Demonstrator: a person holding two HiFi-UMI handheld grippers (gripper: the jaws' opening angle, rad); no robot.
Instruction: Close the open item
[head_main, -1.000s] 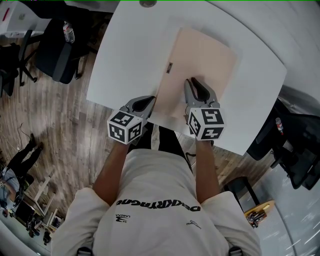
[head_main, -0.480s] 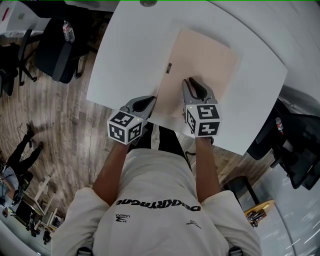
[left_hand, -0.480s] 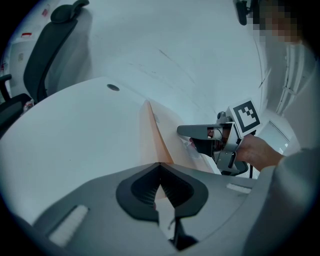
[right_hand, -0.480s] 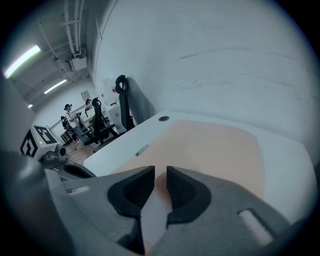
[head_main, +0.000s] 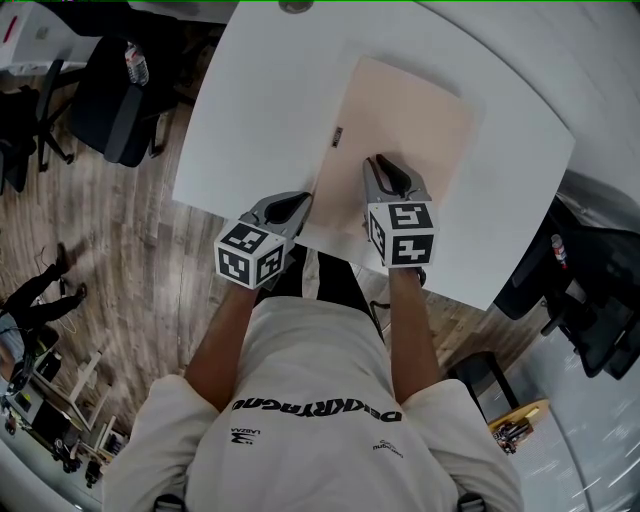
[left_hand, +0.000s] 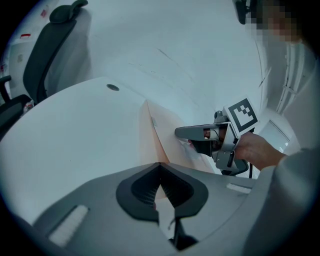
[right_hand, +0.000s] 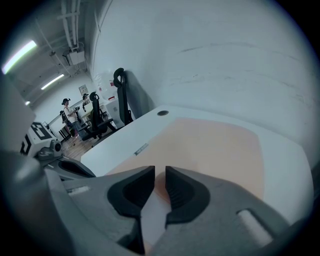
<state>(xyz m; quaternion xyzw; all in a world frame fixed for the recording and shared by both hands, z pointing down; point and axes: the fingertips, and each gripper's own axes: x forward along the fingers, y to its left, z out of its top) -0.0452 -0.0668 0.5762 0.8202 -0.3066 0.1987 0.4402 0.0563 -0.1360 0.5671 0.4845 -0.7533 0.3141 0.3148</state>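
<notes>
A pale peach folder (head_main: 400, 130) lies flat on the white table (head_main: 260, 110), with a small dark label (head_main: 338, 135) on its left edge. My left gripper (head_main: 303, 203) rests at the folder's near left corner (left_hand: 156, 145). Its jaws (left_hand: 160, 166) are shut tip to tip, and I cannot tell if they pinch the edge. My right gripper (head_main: 378, 160) sits low over the near middle of the folder (right_hand: 210, 145). Its jaws (right_hand: 160, 172) stand almost together with only a thin slit and nothing in it. The left gripper view shows the right gripper (left_hand: 180, 133) from the side.
A round cable hole (head_main: 295, 6) sits at the table's far edge. Black office chairs stand at the left (head_main: 120, 100) and right (head_main: 590, 290) of the table. The person stands against the near edge. Wood floor lies to the left.
The right gripper has shifted slightly left and turned a little over the folder. The left gripper and the folder have stayed where they were.
</notes>
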